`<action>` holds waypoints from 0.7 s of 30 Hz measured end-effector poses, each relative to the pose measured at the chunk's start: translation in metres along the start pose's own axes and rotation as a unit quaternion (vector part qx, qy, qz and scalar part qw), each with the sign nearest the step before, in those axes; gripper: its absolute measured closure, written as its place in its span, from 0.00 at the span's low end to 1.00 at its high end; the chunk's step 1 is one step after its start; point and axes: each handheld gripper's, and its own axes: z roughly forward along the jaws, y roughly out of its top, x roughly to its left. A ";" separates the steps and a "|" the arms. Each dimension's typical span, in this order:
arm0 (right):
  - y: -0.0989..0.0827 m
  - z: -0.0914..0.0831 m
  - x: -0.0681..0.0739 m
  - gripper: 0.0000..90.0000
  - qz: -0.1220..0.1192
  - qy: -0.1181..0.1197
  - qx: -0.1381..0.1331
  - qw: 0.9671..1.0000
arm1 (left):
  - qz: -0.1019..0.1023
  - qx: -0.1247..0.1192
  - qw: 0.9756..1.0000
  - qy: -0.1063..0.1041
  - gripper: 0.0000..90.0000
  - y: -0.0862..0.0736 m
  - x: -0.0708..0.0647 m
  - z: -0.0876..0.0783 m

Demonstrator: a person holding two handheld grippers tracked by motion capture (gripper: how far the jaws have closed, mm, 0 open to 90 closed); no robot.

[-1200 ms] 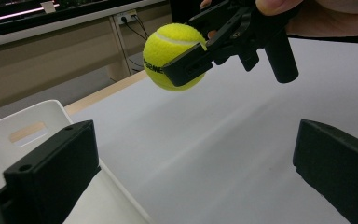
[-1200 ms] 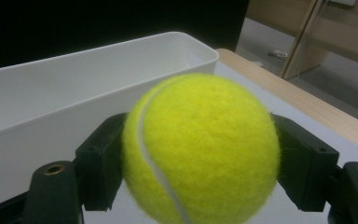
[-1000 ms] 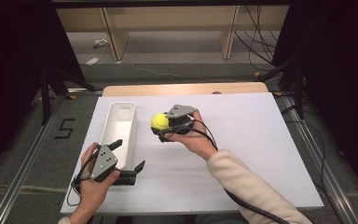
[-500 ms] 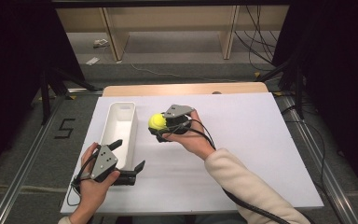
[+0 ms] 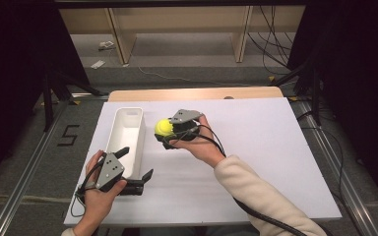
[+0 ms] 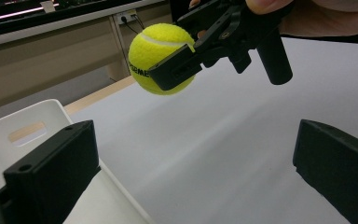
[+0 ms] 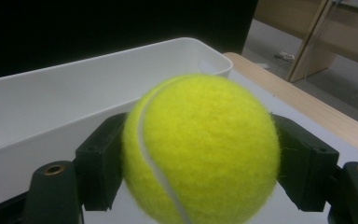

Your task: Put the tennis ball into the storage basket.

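Note:
A yellow tennis ball (image 5: 164,128) hangs above the white table top, just right of a long white bin (image 5: 126,138). My right gripper (image 5: 166,132) is shut on the ball, its jaws pressing both sides of the ball (image 7: 200,151). The bin (image 7: 65,107) lies close behind it. My left gripper (image 5: 137,166) rests at the bin's near end with its jaws wide open and nothing between them. From the left gripper view, the ball (image 6: 161,58) and the right gripper (image 6: 177,67) show up high, with the bin's corner (image 6: 32,121) at left.
A white sheet (image 5: 256,162) covers the table, with a wooden strip (image 5: 197,93) along its far edge. Cables trail from both grippers. Beyond the table stand wooden shelf legs (image 5: 241,34) and black stands (image 5: 49,83) on a grey floor.
The right gripper has carried the ball a little to the left, nearer the bin. The left gripper has stayed still.

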 end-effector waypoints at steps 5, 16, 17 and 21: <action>0.003 0.002 0.000 0.30 -0.002 0.001 0.000 1.000 | 0.000 0.000 1.000 0.001 0.00 0.000 0.000 0.000; 0.006 0.002 -0.002 0.30 -0.006 -0.001 -0.001 1.000 | -0.002 0.002 1.000 0.000 0.00 0.000 0.000 0.000; 0.006 0.002 -0.002 0.30 -0.005 -0.001 0.000 1.000 | -0.002 0.002 1.000 0.000 0.00 0.000 0.000 0.001; 0.007 0.002 -0.003 0.30 -0.003 -0.003 0.000 1.000 | 0.000 0.002 1.000 0.000 0.00 0.000 0.000 0.000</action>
